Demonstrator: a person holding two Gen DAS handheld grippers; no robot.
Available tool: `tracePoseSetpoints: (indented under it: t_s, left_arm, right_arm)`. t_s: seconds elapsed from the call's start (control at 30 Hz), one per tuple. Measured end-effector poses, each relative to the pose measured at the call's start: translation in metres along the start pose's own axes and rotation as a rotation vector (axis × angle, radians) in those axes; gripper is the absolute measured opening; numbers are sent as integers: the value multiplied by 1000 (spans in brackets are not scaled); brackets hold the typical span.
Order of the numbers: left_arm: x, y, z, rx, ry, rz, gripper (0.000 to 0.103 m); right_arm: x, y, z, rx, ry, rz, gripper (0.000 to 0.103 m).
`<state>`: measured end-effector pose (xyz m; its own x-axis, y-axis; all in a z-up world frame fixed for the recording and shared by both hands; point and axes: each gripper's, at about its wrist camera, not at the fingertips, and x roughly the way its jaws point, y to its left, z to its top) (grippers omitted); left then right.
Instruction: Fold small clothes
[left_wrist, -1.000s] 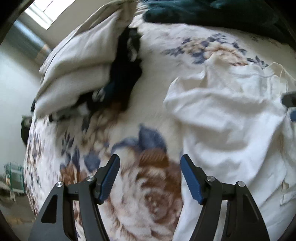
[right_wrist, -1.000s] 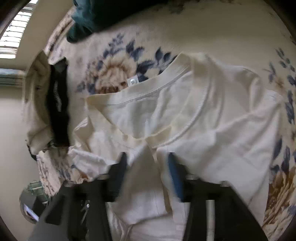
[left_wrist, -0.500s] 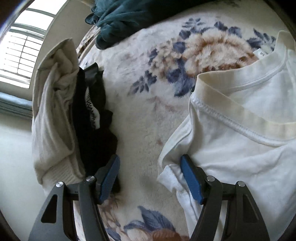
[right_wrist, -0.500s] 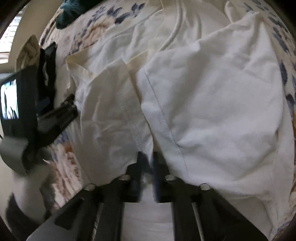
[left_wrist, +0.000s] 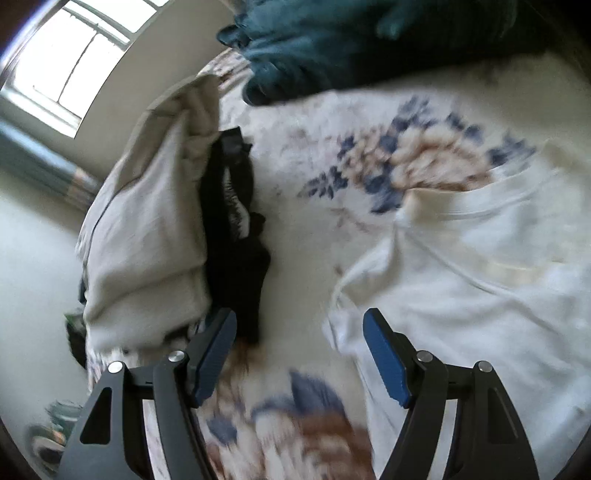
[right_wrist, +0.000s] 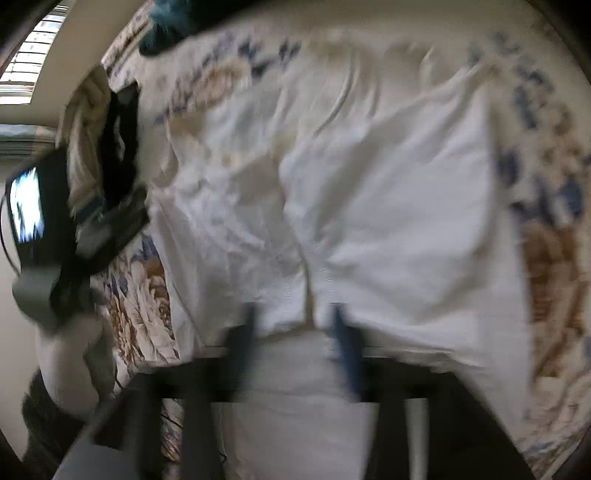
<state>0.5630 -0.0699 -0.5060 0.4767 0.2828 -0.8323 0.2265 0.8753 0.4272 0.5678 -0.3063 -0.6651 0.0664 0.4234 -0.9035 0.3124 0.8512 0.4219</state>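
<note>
A white T-shirt lies spread on the floral bed cover, its sleeves folded in over the body. In the left wrist view the shirt fills the right side, its sleeve edge just beyond my right finger. My left gripper is open and empty over the cover, left of the shirt. My right gripper is blurred; its jaws stand apart over the shirt's lower part with cloth lying between them.
A beige garment and a black garment are piled at the bed's left edge. A dark teal cloth lies at the far end. The left gripper's body shows at the left of the right wrist view.
My right gripper was shut on the shirt half a second ago and its jaws now stand apart. My left gripper has drawn back and stayed open beside the shirt.
</note>
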Motion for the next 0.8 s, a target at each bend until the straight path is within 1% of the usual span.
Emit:
tracePoseSetpoints:
  t_s: [0.07,0.1,0.13,0.17,0.2,0.3,0.4,0.47,0.53,0.6,0.67,0.73,0.8]
  left_arm:
    - [-28,-3,-17,-18,-7,-54,78]
    - [-40,-5,-24,-28,-7,-65,88]
    - [-54,-8,-32,-47,-3,-86,95]
    - [-65,-13,-41,-61,1,-109,96]
    - [-77,-21,-49,-71,8,-130,96]
    - [-105,-47,-70,-115,61,-210,96]
    - [-130,-82,-90,-153,119,-262,96]
    - [-145,-102,-100,-178,143,-274,96]
    - [-159,-129,-111,-193,178,-281,96]
    - [-172,-156,-121,-196,216,-264,96]
    - [-183,-181,-130,-203,265,-261,96]
    - [-198,-208,-142,-218,312,-269,96]
    - [-212,-239,-155,-208,356,-289,96]
  right_arm:
    - [-29,-10,-5,9,-22,-8,76]
    - [-38,-14,-7,13,-22,-23,79]
    - [-53,-23,-13,25,-19,-54,83]
    - [-62,-30,-16,34,-17,-70,89]
    - [-73,-38,-19,45,-13,-86,92]
    - [-110,-74,-32,74,-7,-126,93]
    - [-136,-110,-41,74,-7,-157,95]
    - [-145,-132,-43,69,4,-159,95]
    - [-153,-156,-45,48,35,-143,95]
    - [-159,-175,-47,27,60,-131,95]
    - [-164,-194,-47,-5,90,-110,95]
    - [-172,-215,-46,-27,122,-98,95]
    - [-179,-233,-47,-31,143,-86,95]
